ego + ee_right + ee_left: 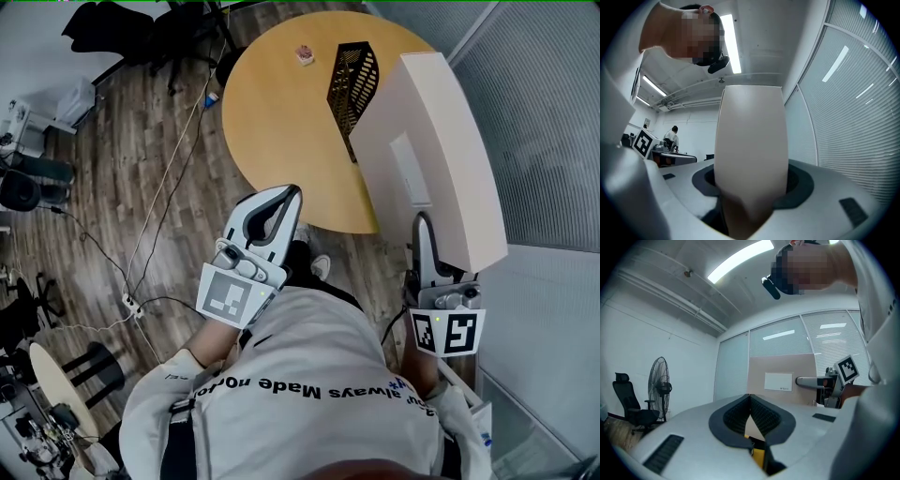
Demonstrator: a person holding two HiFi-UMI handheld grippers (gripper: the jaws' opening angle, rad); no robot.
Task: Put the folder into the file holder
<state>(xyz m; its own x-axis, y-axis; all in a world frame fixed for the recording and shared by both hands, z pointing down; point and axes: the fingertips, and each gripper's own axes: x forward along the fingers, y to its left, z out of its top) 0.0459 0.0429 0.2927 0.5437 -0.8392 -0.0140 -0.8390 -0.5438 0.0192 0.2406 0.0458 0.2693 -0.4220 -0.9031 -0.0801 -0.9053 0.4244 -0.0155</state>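
While my right hand-held gripper (pixel 424 227) pinches the beige folder (pixel 441 150), raised right of the worktop (pixel 272 122), the carry seems in hand; next it must line up over the mesh file holder (pixel 353 80), farther left. My left hand-held gripper (pixel 289 195) is pressed together, empty.

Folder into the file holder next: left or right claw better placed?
Right. The right claw is closed on the folder, which it holds close to the file holder on the table. The left claw is shut and empty, farther from the holder.
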